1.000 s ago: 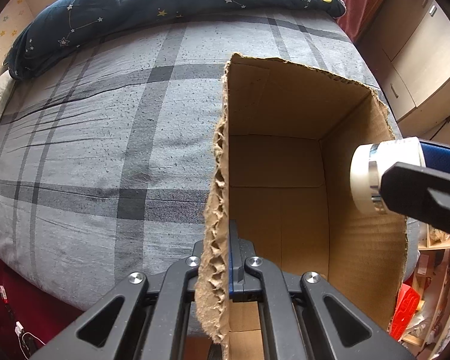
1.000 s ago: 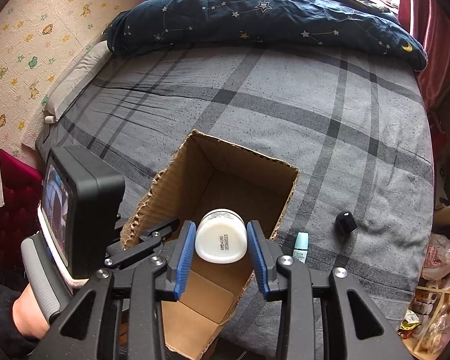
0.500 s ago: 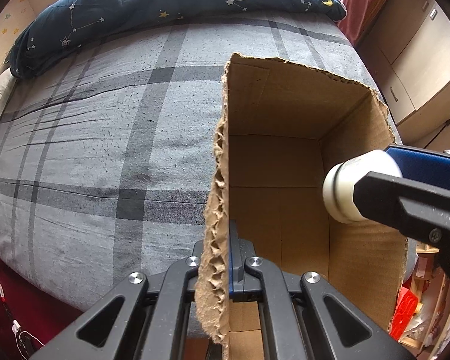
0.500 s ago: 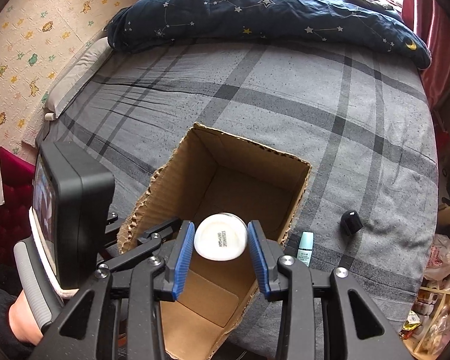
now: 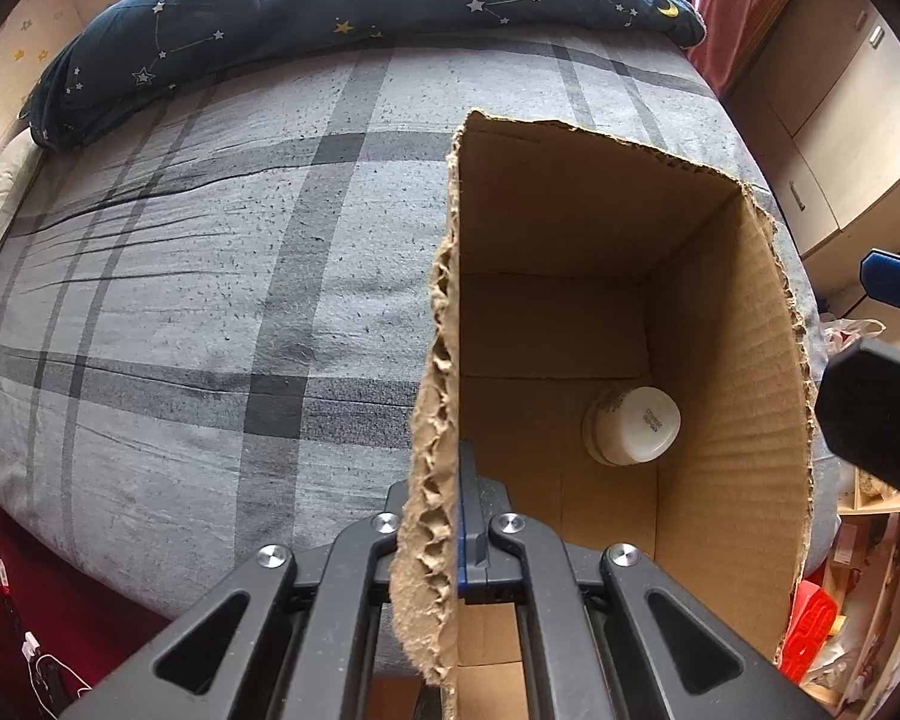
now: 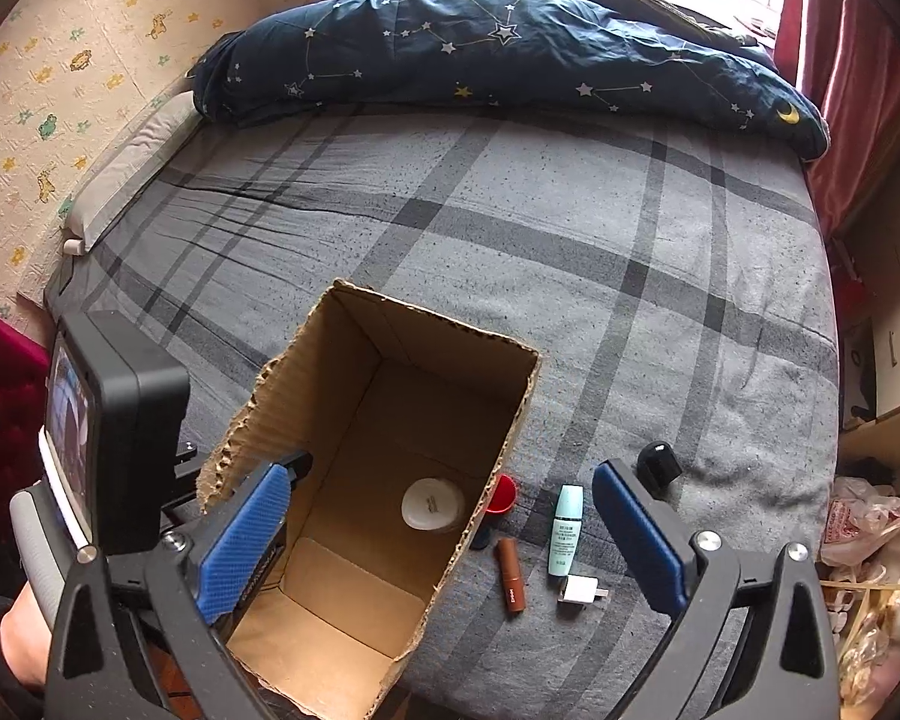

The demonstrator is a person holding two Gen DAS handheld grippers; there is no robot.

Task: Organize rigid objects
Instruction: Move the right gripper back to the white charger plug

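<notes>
An open cardboard box (image 6: 510,414) (image 5: 750,360) stands on the grey plaid bed. A white jar (image 6: 432,503) (image 5: 632,425) lies on the box floor, by its right wall. My left gripper (image 5: 457,516) is shut on the box's torn left wall. My right gripper (image 6: 444,516) is open and empty, held above the box and the bed. To the right of the box lie a brown lipstick (image 6: 510,574), a mint tube (image 6: 566,530), a white plug adapter (image 6: 579,590), a red cap (image 6: 503,493) and a black cap (image 6: 659,463).
A dark blue starry duvet (image 6: 498,48) lies across the far end of the bed. The bed's near edge (image 5: 120,570) drops off in front. Cupboards (image 5: 840,120) and shelves with clutter stand at the right.
My right gripper opened and let the white jar go; the jar dropped to the box floor. The right gripper rose and drew back. The left gripper kept its hold.
</notes>
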